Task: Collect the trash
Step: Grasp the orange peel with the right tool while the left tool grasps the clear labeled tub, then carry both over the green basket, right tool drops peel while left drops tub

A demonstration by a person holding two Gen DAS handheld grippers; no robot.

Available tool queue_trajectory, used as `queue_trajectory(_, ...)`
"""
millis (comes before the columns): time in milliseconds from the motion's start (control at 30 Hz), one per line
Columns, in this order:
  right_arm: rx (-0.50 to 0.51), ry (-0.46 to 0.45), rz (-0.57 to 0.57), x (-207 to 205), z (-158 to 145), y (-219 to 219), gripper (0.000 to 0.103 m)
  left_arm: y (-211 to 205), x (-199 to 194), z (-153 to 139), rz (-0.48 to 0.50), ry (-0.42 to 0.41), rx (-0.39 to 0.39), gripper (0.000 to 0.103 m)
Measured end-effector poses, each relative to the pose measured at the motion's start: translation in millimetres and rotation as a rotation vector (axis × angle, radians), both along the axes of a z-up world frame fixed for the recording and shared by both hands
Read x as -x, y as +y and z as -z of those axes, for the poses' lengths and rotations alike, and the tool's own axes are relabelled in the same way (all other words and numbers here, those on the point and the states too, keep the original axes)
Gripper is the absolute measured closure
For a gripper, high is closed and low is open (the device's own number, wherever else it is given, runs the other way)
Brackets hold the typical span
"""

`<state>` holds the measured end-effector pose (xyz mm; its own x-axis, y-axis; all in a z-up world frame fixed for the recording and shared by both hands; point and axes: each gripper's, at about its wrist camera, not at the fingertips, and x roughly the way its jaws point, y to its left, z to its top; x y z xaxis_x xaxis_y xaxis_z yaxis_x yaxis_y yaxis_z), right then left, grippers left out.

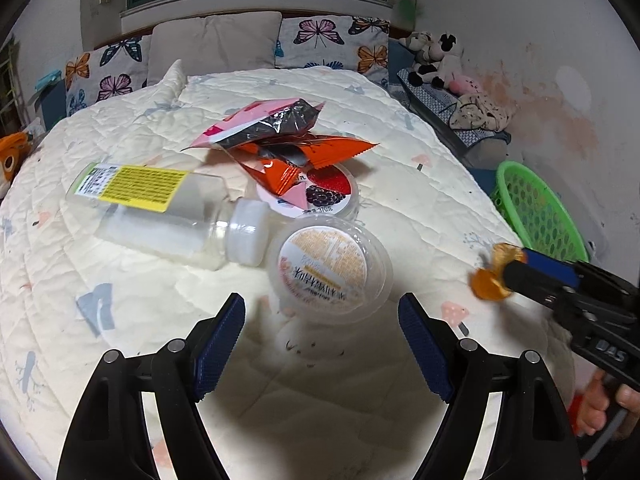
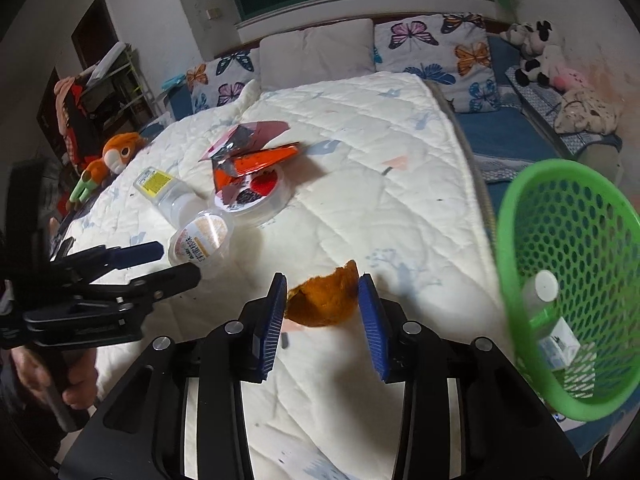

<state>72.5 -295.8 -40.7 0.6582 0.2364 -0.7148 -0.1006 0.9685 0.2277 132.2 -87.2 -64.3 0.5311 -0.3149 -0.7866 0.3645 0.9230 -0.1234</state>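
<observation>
The right tongs (image 2: 322,312) are gripping a piece of orange peel (image 2: 324,300) between their blue pads, holding it above the white quilted bed (image 2: 360,152), near the bed's edge beside the green mesh basket (image 2: 568,280). A white-capped bottle (image 2: 540,292) and a small carton (image 2: 560,344) are lying inside that basket. The left tongs (image 1: 322,344) are hanging spread wide apart with nothing between them, just short of a small clear plastic cup with a printed lid (image 1: 328,264). Touching that cup, a clear bottle with a yellow label (image 1: 160,208) is lying on its side. Behind them, a berry-printed tub (image 1: 320,194) is sitting under an orange wrapper (image 1: 304,156) and a pink-and-black wrapper (image 1: 260,124). Butterfly-print pillows (image 1: 332,42) are lining the headboard.
</observation>
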Motion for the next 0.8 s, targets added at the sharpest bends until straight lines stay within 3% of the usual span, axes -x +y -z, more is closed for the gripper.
queue_trajectory(233,-0.001,0.000,0.005,10.0,1.2,-7.7,0.066,-12.3,-8.1,7.6,-0.007,0.008,-0.011,0.033)
queue_trajectory(533,-0.019,-0.012,0.037,23.6,-2.7,-24.0,0.066,-16.8,-10.8,13.0,-0.004,0.023,0.002,0.050)
queue_trajectory(800,-0.035,-0.043,0.094,33.8,-13.0,-49.6,0.066,-24.5,3.3,-2.0,0.048,0.007,0.035,0.050)
